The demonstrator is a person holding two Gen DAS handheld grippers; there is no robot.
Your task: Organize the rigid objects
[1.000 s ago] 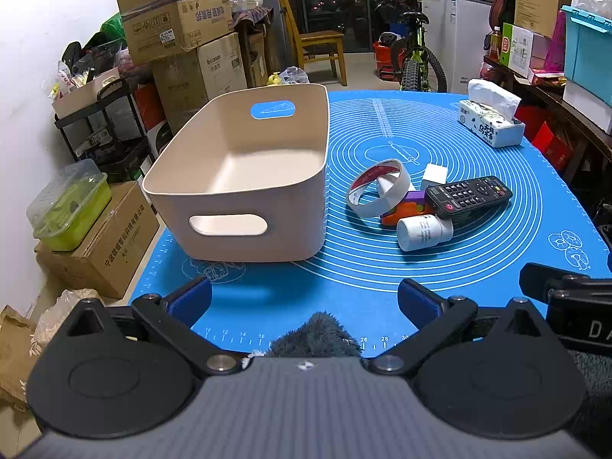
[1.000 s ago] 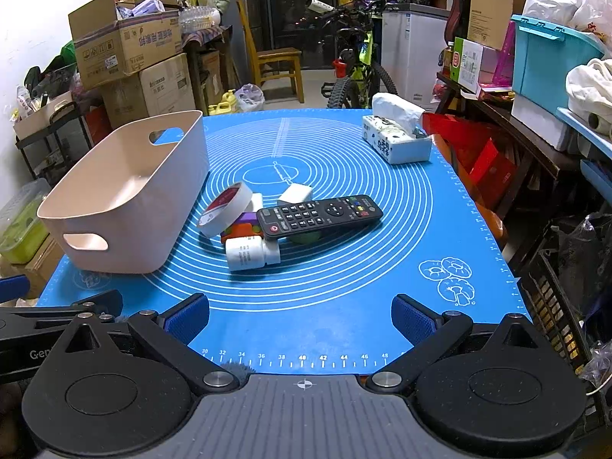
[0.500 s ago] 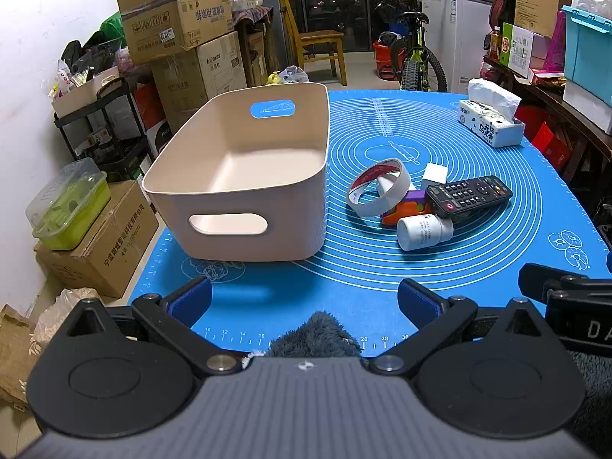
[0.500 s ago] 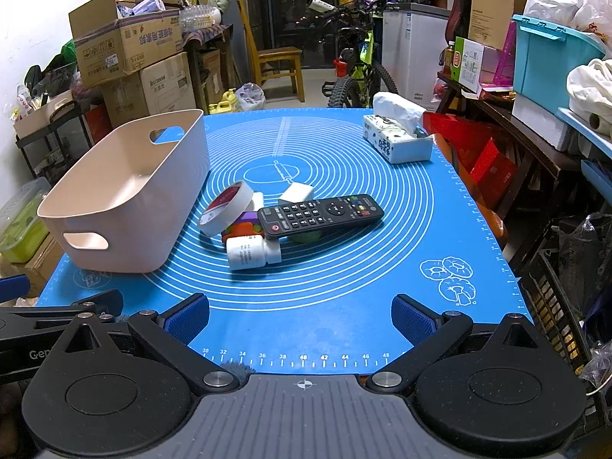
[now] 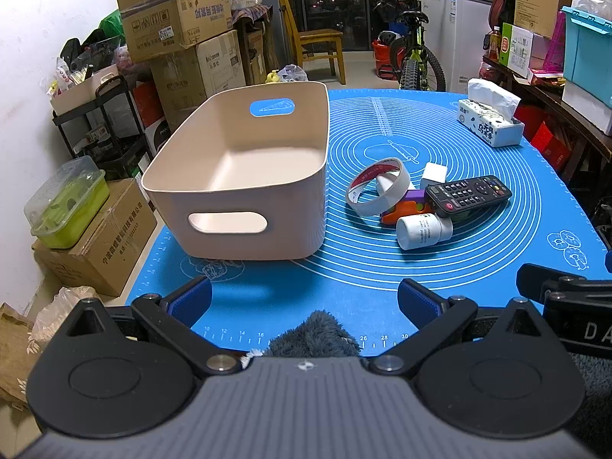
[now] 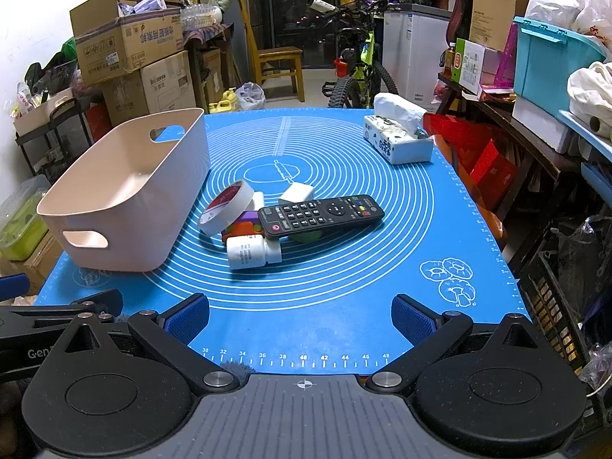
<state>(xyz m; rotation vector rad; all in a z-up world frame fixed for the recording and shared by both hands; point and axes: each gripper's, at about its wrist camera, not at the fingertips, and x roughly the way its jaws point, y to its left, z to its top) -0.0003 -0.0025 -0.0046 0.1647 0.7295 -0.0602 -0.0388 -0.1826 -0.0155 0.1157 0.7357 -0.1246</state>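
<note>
A beige bin (image 5: 244,179) (image 6: 126,195) stands empty on the left of the blue mat (image 5: 382,267) (image 6: 344,298). Right of it lies a small pile: a tape roll (image 5: 376,187) (image 6: 225,206), a black remote (image 5: 468,195) (image 6: 321,214), a white pill bottle (image 5: 422,231) (image 6: 252,252), a white block (image 5: 434,172) (image 6: 296,193) and an orange and purple piece (image 5: 405,208) (image 6: 243,225). My left gripper (image 5: 304,300) is open and empty at the mat's near edge, before the bin. My right gripper (image 6: 300,317) is open and empty, short of the pile.
A tissue box (image 5: 491,122) (image 6: 397,141) sits at the mat's far right. Cardboard boxes (image 5: 176,11), a shelf and a green container (image 5: 65,202) stand left of the table. A chair (image 6: 275,65) and bicycle (image 6: 355,72) are behind; shelves and a crate crowd the right.
</note>
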